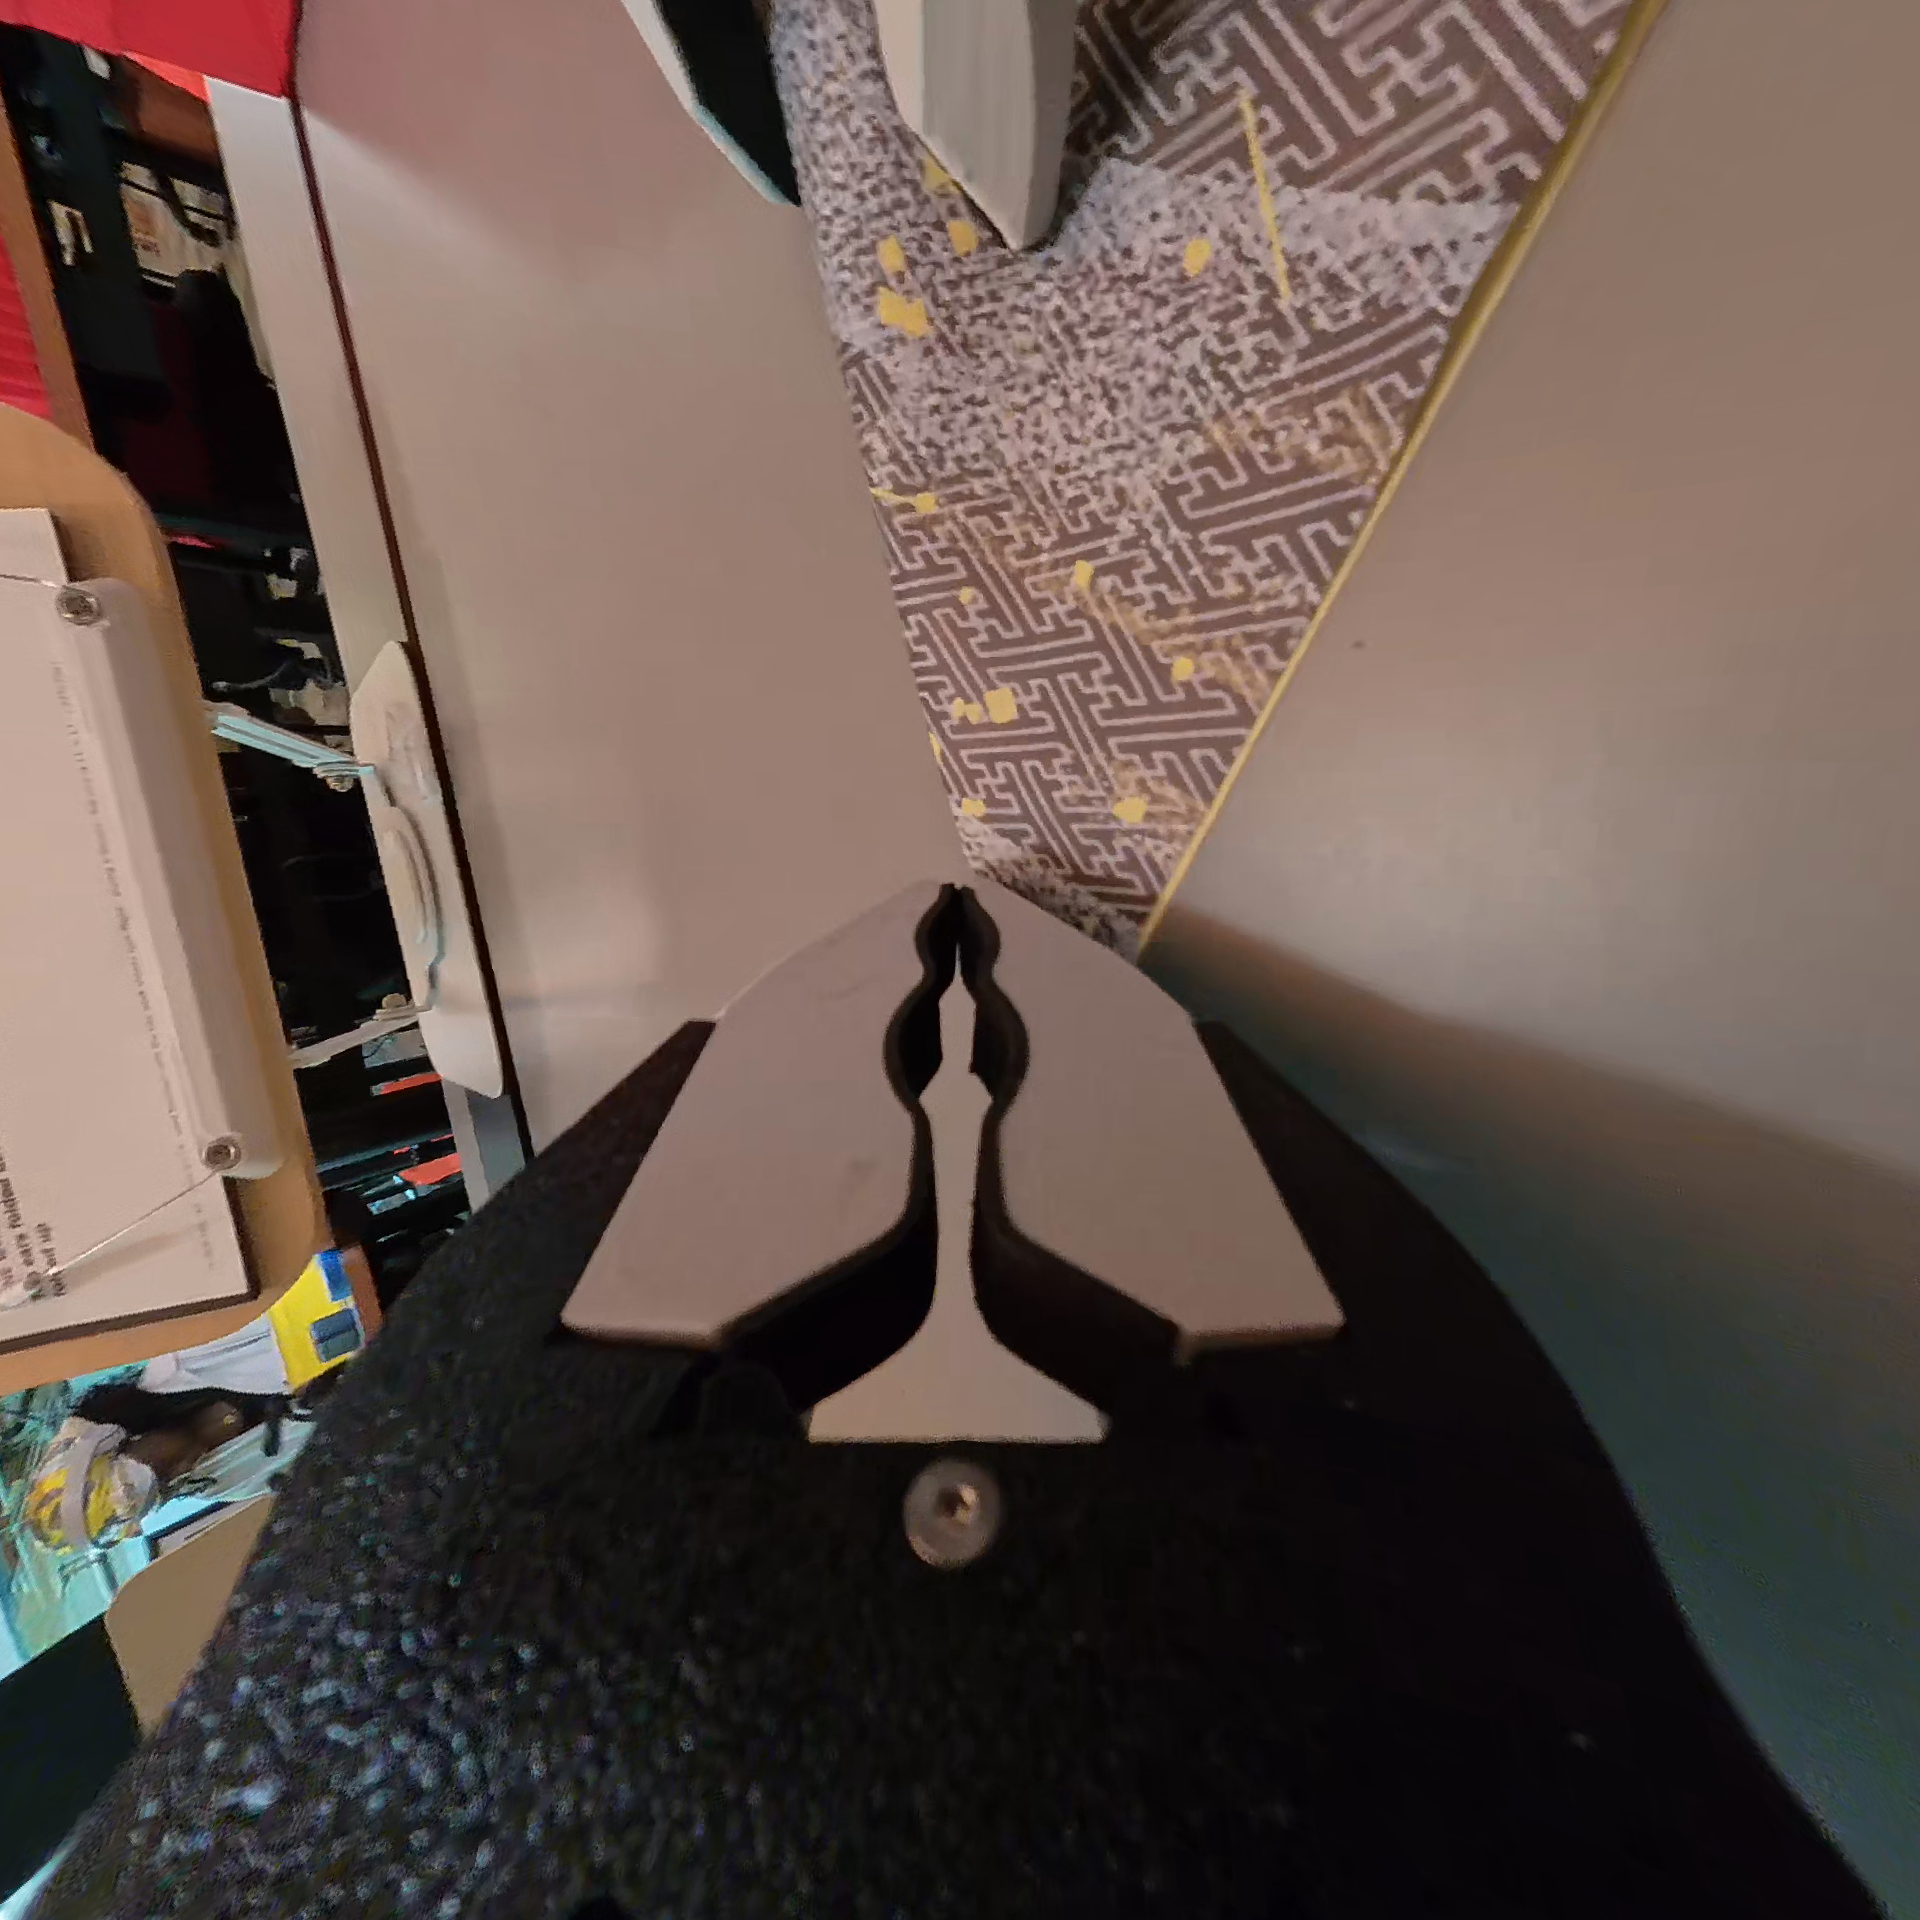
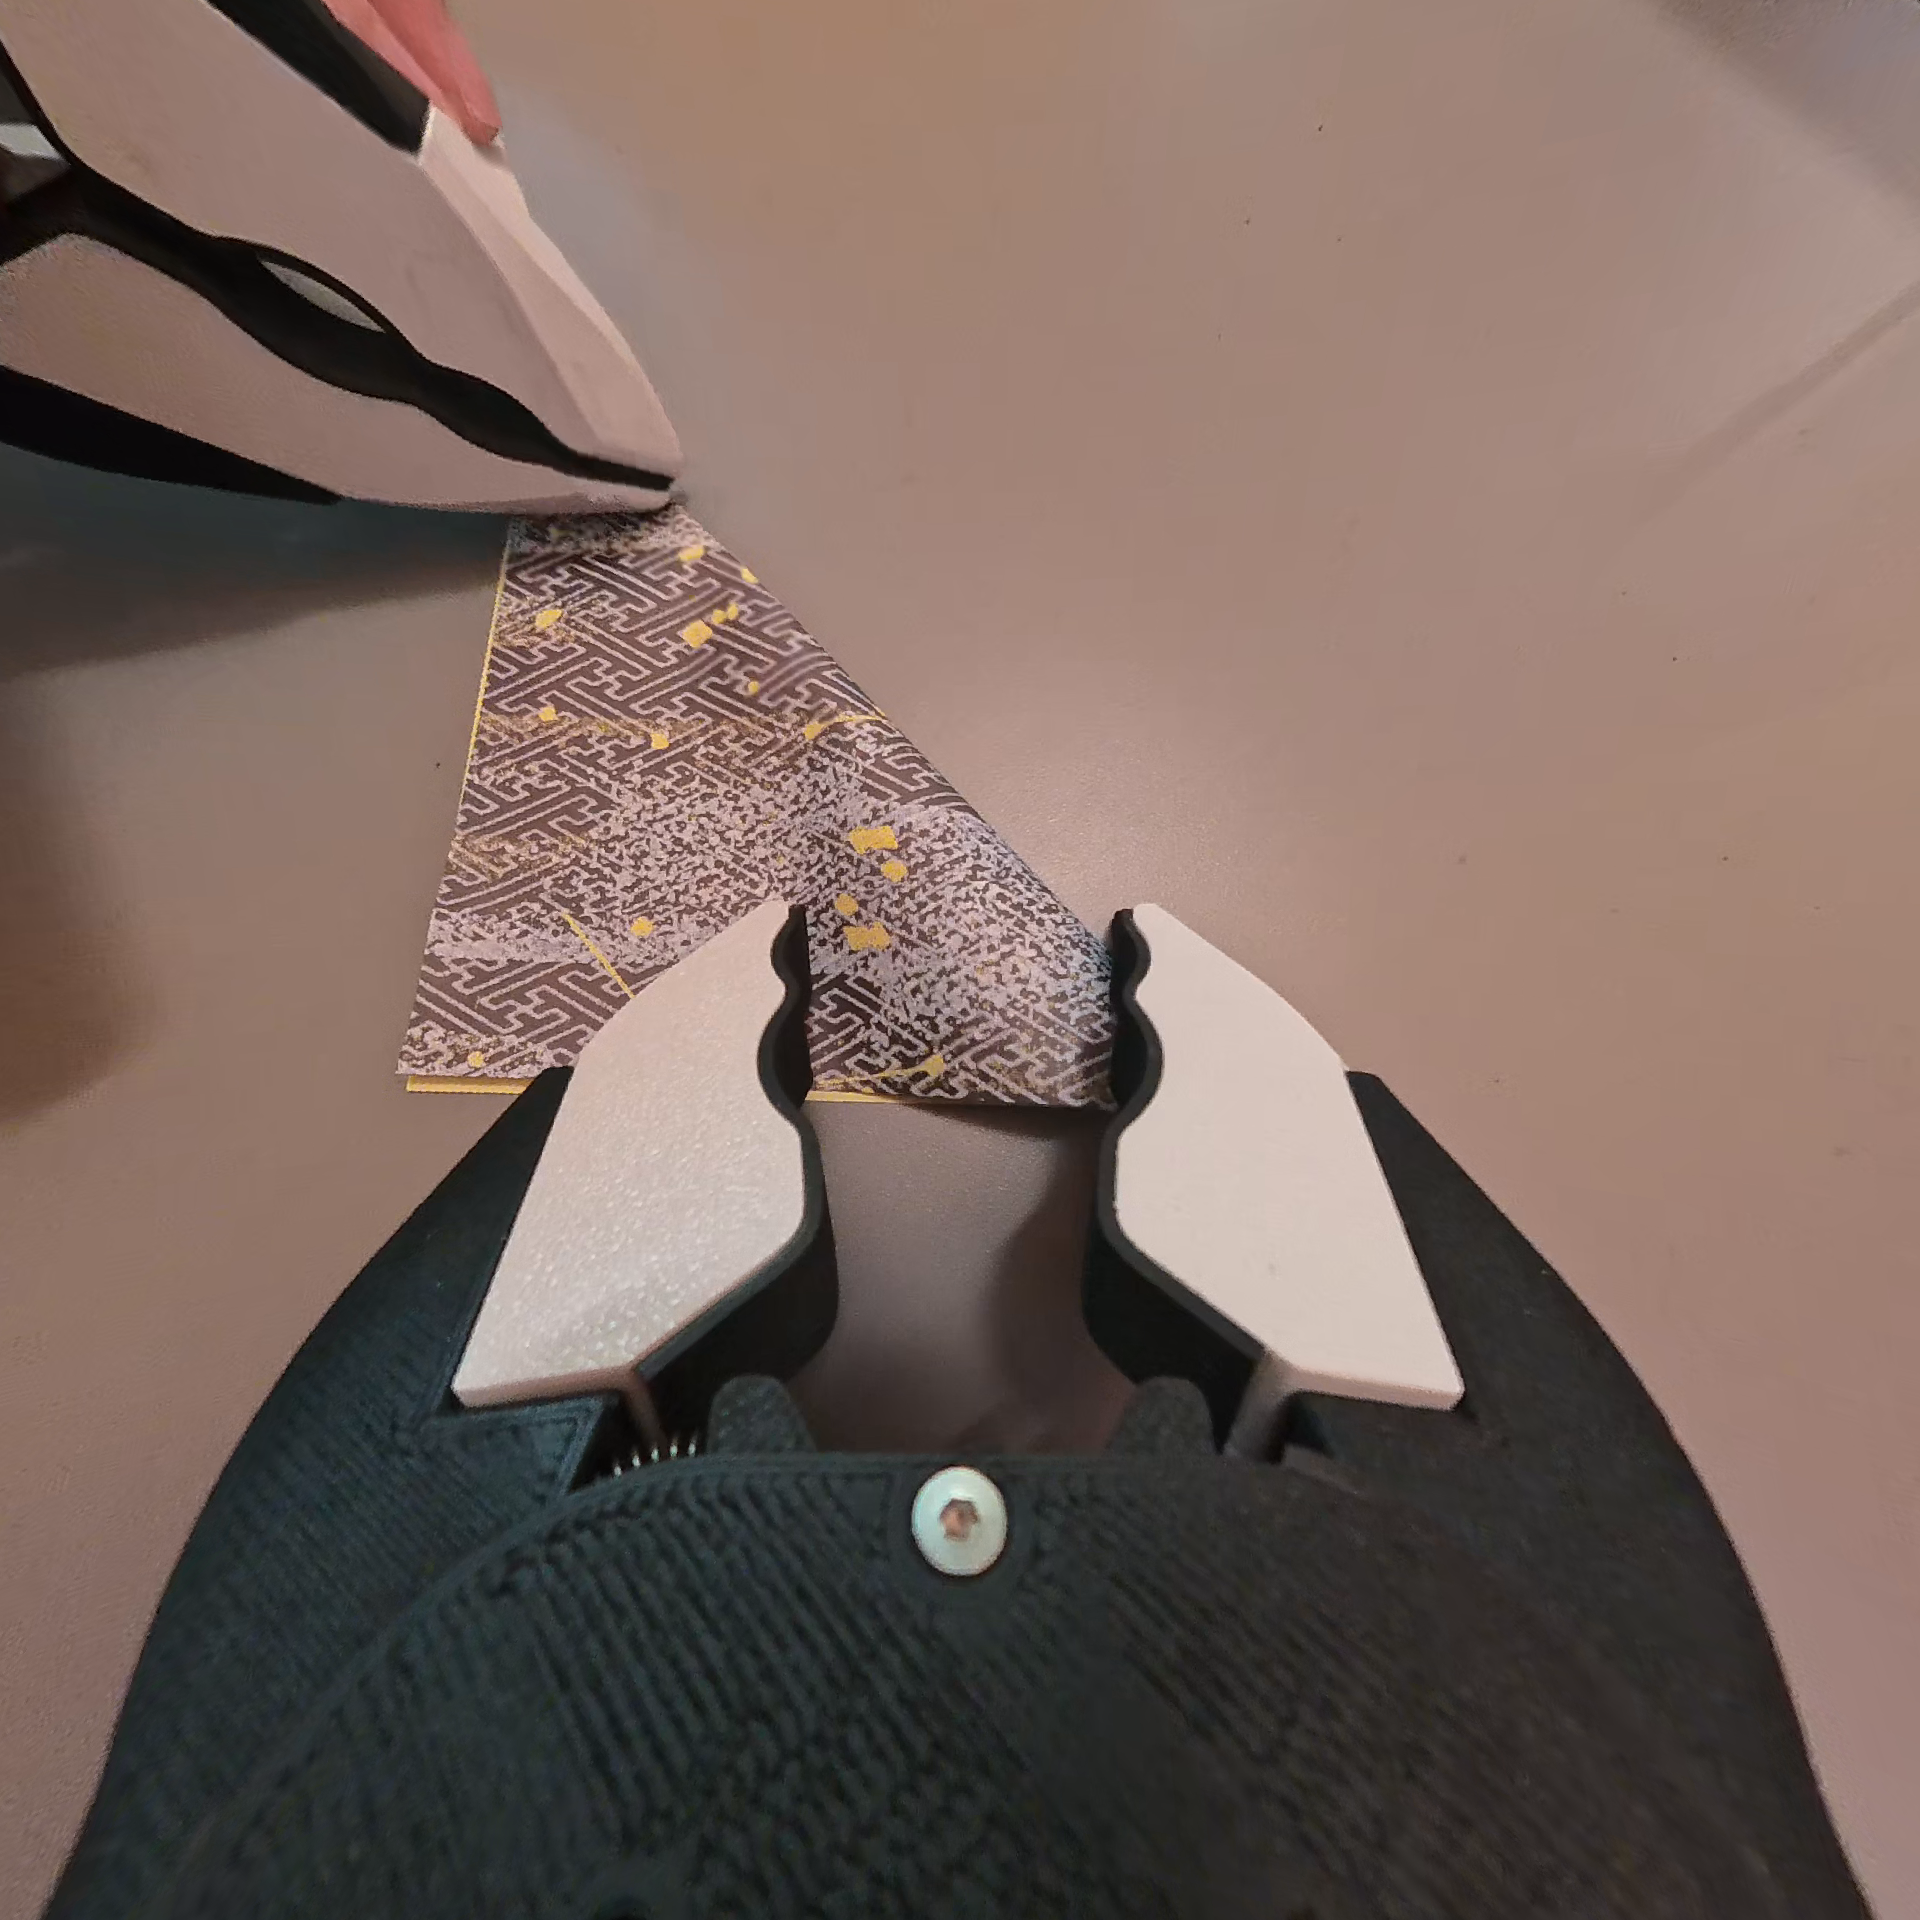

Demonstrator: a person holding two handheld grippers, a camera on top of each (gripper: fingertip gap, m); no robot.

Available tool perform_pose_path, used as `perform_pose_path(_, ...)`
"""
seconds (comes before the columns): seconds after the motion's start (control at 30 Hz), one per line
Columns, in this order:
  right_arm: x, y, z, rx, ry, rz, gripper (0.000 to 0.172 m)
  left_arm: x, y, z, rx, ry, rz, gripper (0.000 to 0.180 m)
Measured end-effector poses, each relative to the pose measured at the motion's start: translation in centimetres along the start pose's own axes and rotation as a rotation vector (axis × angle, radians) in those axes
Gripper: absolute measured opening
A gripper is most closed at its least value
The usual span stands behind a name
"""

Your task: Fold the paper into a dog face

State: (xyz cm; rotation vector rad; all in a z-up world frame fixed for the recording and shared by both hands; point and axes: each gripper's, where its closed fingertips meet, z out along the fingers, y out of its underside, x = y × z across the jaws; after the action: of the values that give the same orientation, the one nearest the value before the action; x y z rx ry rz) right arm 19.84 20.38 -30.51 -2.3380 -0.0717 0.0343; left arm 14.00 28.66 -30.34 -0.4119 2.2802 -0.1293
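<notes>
The paper [image 2: 707,831] is brown with a white maze pattern and gold flecks. It is folded into a triangle with a yellow underside edge and lies flat on the table [image 2: 1351,520]. My right gripper [image 2: 958,925] is open, with its fingers on either side of the paper's near right corner; the pads do not press it. My left gripper [image 1: 956,904] is shut, with nothing visible between the pads. In the right wrist view the left gripper [image 2: 623,468] rests its tip at the paper's far corner. The paper [image 1: 1122,468] runs ahead of my left fingertips, and a right finger [image 1: 987,125] shows at the top.
The table's edge [image 1: 353,468] runs along the left of the left wrist view. Beyond it stand a white moulded piece [image 1: 416,852], a brown board bearing a white sheet [image 1: 104,883] and dark shelves [image 1: 156,260]. The left gripper's tips are roughly 11 cm from the right gripper's.
</notes>
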Motion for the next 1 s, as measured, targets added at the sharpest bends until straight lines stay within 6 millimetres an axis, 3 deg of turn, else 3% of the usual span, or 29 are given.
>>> perform_pose_path(0.43,0.0,0.0,0.0,0.000,0.002,0.003,0.055,0.7,0.4,-1.0,-0.105,-0.133,0.270,0.000)
perform_pose_path(0.67,0.0,0.0,0.0,0.000,0.002,0.002,0.055,1.6,1.3,-2.2,-0.145,-0.063,0.285,0.000)
perform_pose_path(0.77,0.1,0.1,-0.1,0.000,0.003,0.003,0.055,-0.3,0.3,-2.5,-0.117,-0.153,0.177,0.000)
perform_pose_path(0.87,0.0,0.1,-0.1,0.000,0.002,0.002,0.055,-1.4,-1.6,-1.8,-0.085,-0.210,0.122,0.000)
perform_pose_path(1.0,0.0,0.1,-0.1,-0.001,-0.001,-0.002,0.056,-1.3,-2.1,0.4,-0.160,-0.237,0.154,0.000)
